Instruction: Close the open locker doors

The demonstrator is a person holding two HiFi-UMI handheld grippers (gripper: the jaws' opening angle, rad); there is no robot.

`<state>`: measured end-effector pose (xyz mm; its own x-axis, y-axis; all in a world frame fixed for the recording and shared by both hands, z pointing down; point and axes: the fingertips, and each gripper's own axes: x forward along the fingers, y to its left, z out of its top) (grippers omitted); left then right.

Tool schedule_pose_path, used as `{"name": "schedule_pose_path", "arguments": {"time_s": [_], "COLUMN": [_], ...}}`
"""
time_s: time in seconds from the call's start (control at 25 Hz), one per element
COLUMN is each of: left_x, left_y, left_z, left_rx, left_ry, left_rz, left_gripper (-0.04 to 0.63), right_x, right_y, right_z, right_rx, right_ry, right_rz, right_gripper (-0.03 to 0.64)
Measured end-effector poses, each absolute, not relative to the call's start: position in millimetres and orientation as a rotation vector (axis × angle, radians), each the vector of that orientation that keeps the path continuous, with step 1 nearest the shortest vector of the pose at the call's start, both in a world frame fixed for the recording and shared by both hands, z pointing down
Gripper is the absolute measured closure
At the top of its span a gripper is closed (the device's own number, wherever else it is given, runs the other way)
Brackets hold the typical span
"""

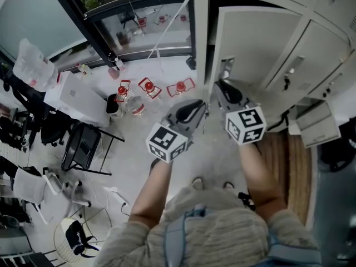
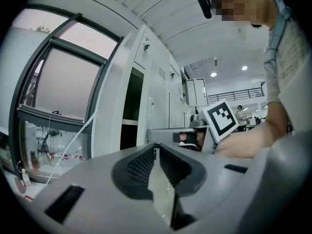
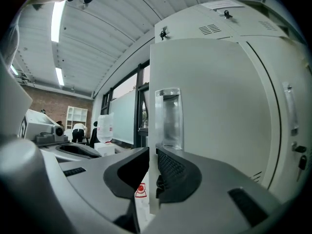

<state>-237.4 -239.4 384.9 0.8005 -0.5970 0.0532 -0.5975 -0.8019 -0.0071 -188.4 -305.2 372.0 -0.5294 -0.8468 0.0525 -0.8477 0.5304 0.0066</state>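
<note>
A white locker door [image 1: 250, 43] stands swung open from the locker bank [image 1: 311, 54], with the dark compartment [image 1: 214, 4] behind it. My right gripper [image 1: 221, 88] points level at the door's free edge. In the right gripper view the thin door edge [image 3: 152, 130] runs between the jaws, just below the recessed handle [image 3: 168, 118], and my right gripper [image 3: 153, 162] is shut on it. My left gripper [image 1: 201, 109] hovers just left of the door edge. Its jaws meet at the tips with nothing between them [image 2: 155, 149]. Past it I see the dark open compartment [image 2: 131, 111].
Water bottles with red caps [image 1: 127, 102] and red frames [image 1: 181, 87] lie on the floor to the left. A black chair [image 1: 83, 146] and a white box [image 1: 75, 96] stand further left. A brown mat [image 1: 289, 166] lies before the lockers. Glass window wall [image 1: 139, 21] behind.
</note>
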Motion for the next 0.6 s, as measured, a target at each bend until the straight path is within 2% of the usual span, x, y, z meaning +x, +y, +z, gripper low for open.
{"name": "schedule_pose_path", "arguments": {"time_s": [0.6], "left_x": [-246], "left_y": [-265], "left_z": [385], "left_rx": [2.962], "left_ry": [-1.015], "left_rz": [0.095], "left_gripper": [0.571], "right_x": [-196], "right_y": [-358], "right_z": [380], "right_rx": [1.529], "right_ry": [-2.676], "right_rz": [0.072], "right_gripper": [0.568]}}
